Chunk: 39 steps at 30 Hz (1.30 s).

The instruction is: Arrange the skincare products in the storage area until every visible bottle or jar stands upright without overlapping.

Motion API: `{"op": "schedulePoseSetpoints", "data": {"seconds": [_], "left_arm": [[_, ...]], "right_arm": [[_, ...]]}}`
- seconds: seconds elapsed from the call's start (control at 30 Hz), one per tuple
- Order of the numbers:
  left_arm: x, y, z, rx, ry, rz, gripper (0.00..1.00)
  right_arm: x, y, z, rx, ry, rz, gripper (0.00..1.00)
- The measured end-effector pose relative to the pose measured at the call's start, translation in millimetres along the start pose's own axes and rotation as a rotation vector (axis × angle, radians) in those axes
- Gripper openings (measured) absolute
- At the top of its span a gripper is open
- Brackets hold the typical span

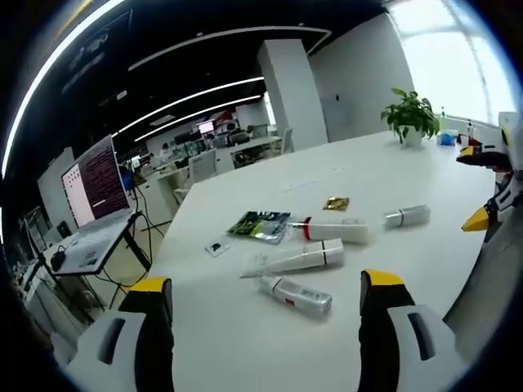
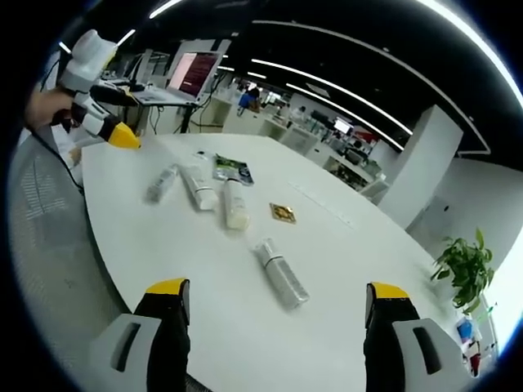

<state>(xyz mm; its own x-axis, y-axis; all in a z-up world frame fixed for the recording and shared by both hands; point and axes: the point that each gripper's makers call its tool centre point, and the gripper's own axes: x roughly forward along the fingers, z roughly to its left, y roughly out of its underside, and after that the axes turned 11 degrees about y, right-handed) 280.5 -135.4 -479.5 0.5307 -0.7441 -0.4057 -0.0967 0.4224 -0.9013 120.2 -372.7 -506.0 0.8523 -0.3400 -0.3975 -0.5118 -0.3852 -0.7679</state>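
Large white matte surface [image 1: 270,335], rounded edge, in an open-plan office.

Skincare items, all lying flat, none upright, mutually apart or just beside:
- White plastic tube with red collar [image 1: 333,231], [image 2: 234,205], smooth.
- Long white squeeze tube [image 1: 292,259], [image 2: 197,186], tapered to a flat crimp.
- Small clear-and-white cylindrical bottle with printed label [image 1: 296,295], [image 2: 162,182], nearest the left tongs.
- Short white cylindrical bottle [image 1: 407,216], [image 2: 281,273], ribbed cap, set apart, between the right jaws.
- Green glossy foil sachet [image 1: 260,224], [image 2: 232,169]; small gold foil sachet [image 1: 336,203], [image 2: 283,213].

Left tongs [image 1: 265,298]: grey, yellow-tipped, jaws wide apart, holding nothing. Right tongs [image 2: 278,304]: same, parted, empty.

Left gripper view adds an open laptop [image 1: 96,204]; both views show a potted green plant [image 1: 411,117].
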Motion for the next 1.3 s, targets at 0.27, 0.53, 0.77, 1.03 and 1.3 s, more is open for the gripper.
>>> {"op": "schedulePoseSetpoints", "data": {"seconds": [0.27, 0.53, 0.77, 1.03, 1.3], "left_arm": [[0.2, -2.6, -6.3, 0.021, 0.027, -0.006, 0.86], [1.5, -4.3, -11.5, -0.007, 0.064, -0.029, 0.86], [0.7, -3.2, -19.3, -0.026, 0.108, -0.028, 0.83], [2.4, -1.5, -31.8, 0.029, 0.169, -0.004, 0.72], [3.5, 0.6, -42.2, 0.014, 0.215, 0.013, 0.72]], "right_arm": [[-1.1, -1.2, -2.8, 0.005, 0.006, -0.008, 0.9], [-1.9, -0.4, -2.7, 0.01, 0.004, -0.001, 0.91], [0.3, 6.4, -4.4, 0.023, 0.007, 0.034, 0.91], [3.6, 13.9, -5.7, 0.017, 0.016, 0.059, 0.89], [3.6, 18.9, -3.5, 0.013, 0.003, 0.088, 0.89]]}}
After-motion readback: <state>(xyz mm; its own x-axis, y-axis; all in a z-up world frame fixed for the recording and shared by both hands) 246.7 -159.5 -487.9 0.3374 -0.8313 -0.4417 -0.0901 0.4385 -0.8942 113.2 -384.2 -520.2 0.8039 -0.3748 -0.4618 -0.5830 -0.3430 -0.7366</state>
